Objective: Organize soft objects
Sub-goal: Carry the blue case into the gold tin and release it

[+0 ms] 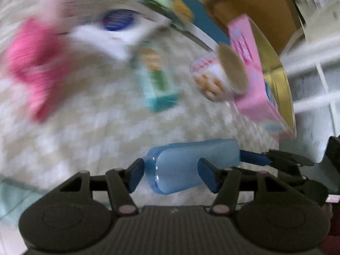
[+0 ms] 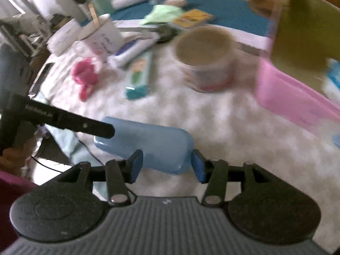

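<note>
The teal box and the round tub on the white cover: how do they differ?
The teal box is long, flat and lies lengthwise; the round tub is squat and cylindrical. The box is teal with a printed picture; the tub is clear-sided with a tan lid. Both rest untouched on the white cover.

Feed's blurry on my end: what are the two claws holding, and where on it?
Both hold one translucent blue case: left claw grips one end, right claw the opposite end.

The case [image 1: 191, 165] is translucent pale blue, the basket [image 2: 293, 97] pink, the toy [image 2: 85, 76] hot pink (blurred), the cloth [image 2: 212, 116] white-and-cream checked, the box [image 2: 138, 78] teal.
</note>
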{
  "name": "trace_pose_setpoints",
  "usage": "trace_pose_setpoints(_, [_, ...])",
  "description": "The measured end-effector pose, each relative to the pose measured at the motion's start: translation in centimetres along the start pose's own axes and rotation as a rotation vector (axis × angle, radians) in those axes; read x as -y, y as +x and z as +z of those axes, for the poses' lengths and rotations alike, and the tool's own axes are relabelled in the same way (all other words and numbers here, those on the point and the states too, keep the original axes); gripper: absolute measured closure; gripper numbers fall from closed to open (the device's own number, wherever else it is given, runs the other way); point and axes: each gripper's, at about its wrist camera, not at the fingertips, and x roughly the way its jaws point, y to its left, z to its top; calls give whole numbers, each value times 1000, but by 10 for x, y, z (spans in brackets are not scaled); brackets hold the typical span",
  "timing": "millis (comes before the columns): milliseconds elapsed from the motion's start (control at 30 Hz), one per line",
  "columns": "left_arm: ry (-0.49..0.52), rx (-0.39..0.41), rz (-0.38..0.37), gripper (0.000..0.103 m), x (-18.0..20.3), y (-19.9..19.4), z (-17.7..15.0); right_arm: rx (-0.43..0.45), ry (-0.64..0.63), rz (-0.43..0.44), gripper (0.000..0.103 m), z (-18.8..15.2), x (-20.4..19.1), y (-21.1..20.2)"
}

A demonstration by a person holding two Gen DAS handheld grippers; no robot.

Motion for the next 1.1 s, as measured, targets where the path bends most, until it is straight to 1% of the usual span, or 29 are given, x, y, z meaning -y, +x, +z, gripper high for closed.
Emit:
trace_pose_setpoints(67, [70, -27, 5, 44, 27, 22, 7, 15, -15, -51, 48, -9, 11, -9])
trace_pose_setpoints(133, [135, -41, 13, 44, 50, 32, 9, 18, -55, -91, 45, -19, 19, -15])
trace_pose_setpoints(167, [162, -43, 18, 41, 59, 36, 9, 12, -87, -107, 39, -23, 20, -17])
trace_pose_setpoints(200, [186, -36, 29, 40, 68, 36, 8, 10, -126, -126, 35, -28, 21, -19])
trace_pose_setpoints(233, [196, -25, 35, 36, 71, 34, 7, 14, -170, -146, 30, -33, 21, -19])
trace_pose_setpoints(267, [197, -19, 37, 32, 72, 31, 6, 20, -223, -166, 28, -37, 19, -19])
trace_pose_setpoints(333, [177, -28, 37, 32, 72, 27, 5, 34, -302, -186, 27, -40, 16, -17])
trace_pose_setpoints(400, [151, -40, 50, 32, 70, 30, 5, 49, -336, -182, 26, -40, 20, -14])
trace_pose_setpoints(433, [139, -46, 57, 32, 65, 30, 5, 56, -338, -176, 26, -41, 25, -13])
trace_pose_setpoints(500, [117, -66, 65, 36, 63, 38, 5, 57, -340, -143, 27, -35, 29, -5])
trace_pose_setpoints(533, [119, -77, 57, 36, 63, 42, 5, 45, -345, -117, 34, -33, 31, 0])
trace_pose_setpoints(567, [125, -76, 59, 36, 65, 46, 4, 32, -349, -111, 35, -33, 31, 4])
trace_pose_setpoints(600, [140, -65, 75, 36, 70, 45, 4, 37, -365, -129, 36, -34, 31, 6])
trace_pose_setpoints(633, [167, -49, 97, 38, 76, 42, 4, 43, -375, -131, 40, -34, 31, 3])
trace_pose_setpoints(667, [184, -32, 101, 39, 81, 37, 6, 51, -367, -126, 41, -33, 32, -1])
trace_pose_setpoints(767, [212, 10, 47, 39, 104, 19, 21, 135, -325, -124, 41, -26, 43, -39])
trace_pose_setpoints(867, [306, 67, -3, 38, 143, 11, 42, 227, -279, -176, 41, -17, 60, -74])
trace_pose_setpoints(933, [370, 94, -13, 37, 171, 18, 58, 269, -269, -245, 41, -10, 73, -86])
trace_pose_setpoints(1033, [456, 106, -2, 35, 210, 44, 78, 285, -244, -355, 41, -1, 99, -90])
trace_pose_setpoints(1100, [484, 110, 7, 35, 226, 65, 86, 271, -199, -390, 41, 3, 118, -85])
